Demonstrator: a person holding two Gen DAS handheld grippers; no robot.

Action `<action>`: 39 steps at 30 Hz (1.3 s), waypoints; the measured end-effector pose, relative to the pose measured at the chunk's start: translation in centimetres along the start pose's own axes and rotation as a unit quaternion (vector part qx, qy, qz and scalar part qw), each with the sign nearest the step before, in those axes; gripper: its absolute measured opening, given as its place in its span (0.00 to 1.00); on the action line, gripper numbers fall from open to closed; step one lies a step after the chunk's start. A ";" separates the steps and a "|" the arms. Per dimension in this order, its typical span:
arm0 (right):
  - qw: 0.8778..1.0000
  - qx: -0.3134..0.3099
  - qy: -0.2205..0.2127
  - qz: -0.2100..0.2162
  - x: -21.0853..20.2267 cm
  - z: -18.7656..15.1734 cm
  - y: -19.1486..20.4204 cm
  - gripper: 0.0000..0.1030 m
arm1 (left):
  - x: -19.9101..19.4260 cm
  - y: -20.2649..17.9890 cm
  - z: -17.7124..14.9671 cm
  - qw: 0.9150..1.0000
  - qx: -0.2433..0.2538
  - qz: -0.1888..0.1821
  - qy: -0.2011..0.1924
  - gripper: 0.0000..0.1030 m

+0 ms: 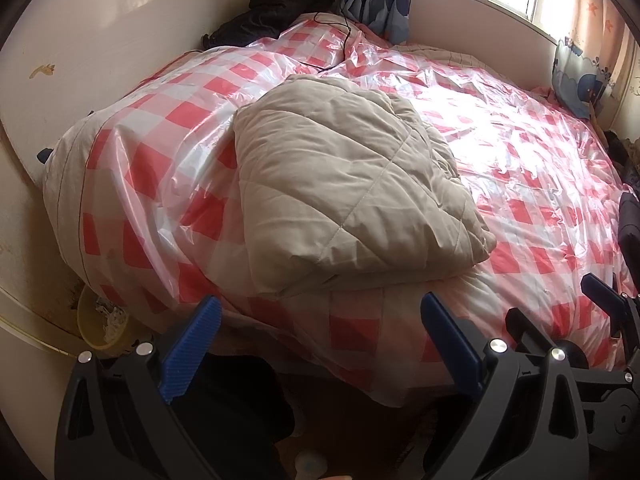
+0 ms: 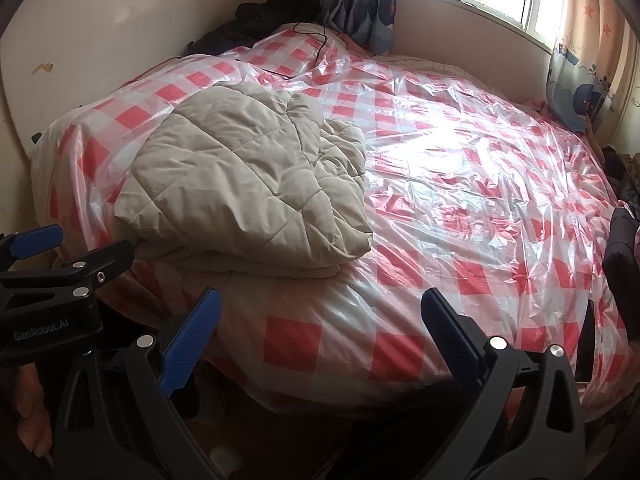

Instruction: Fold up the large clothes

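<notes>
The beige quilted garment (image 1: 352,184) lies bundled in thick layers near the front-left part of the bed (image 2: 480,208), its long axis running away from me toward the wall. It sits straight ahead of my left gripper (image 1: 320,344) and up-left of my right gripper (image 2: 320,340), so the left is nearer. Both spread wide, holding nothing, short of the bed's edge.

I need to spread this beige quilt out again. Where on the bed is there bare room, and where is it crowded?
Free: the wide checked plastic cover right of the beige quilt, running to the window wall, and the near strip at the foot in front of both open grippers. Crowded: the far head corner, with dark clothes and a black cable.
</notes>
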State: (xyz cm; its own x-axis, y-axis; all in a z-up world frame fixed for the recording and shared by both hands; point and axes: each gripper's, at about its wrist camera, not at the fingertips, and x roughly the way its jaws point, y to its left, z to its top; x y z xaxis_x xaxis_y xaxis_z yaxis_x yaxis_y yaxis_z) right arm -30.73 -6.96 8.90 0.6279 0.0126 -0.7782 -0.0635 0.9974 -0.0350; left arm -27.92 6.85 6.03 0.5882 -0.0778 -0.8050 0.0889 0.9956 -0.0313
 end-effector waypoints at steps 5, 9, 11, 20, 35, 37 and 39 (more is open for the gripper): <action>1.000 -0.001 0.000 0.000 0.0 0.0 0.1 0.94 | -0.3 0.1 0.1 1.000 0.002 0.002 -0.005 0.93; 1.000 -0.005 0.002 0.002 0.2 -0.1 0.4 0.94 | -0.6 0.2 0.1 1.000 0.003 0.006 -0.009 0.93; 1.000 -0.007 0.003 0.004 0.2 -0.1 0.4 0.94 | -0.7 0.2 0.1 1.000 0.004 0.009 -0.011 0.93; 1.000 -0.010 0.005 0.008 0.1 -0.3 0.5 0.94 | -1.4 0.0 -0.1 1.000 0.012 0.017 -0.019 0.93; 1.000 -0.021 0.010 0.016 0.3 -0.3 1.0 0.94 | -1.9 0.4 -0.3 0.999 0.013 0.033 -0.029 0.93; 0.999 -0.023 0.012 0.018 0.4 -0.3 1.0 0.94 | -1.9 0.4 -0.3 0.999 0.015 0.037 -0.030 0.93; 0.999 -0.025 0.014 0.018 0.5 -0.3 1.0 0.94 | -1.8 0.4 -0.3 0.999 0.016 0.038 -0.030 0.93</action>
State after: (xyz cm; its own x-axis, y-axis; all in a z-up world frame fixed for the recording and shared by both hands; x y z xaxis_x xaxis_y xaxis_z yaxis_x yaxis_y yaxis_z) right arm -30.71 -5.96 8.25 0.6030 0.0465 -0.7964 -0.1253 0.9914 -0.0370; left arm -29.21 7.42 7.32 0.6410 -0.0051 -0.7675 0.0659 0.9966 0.0485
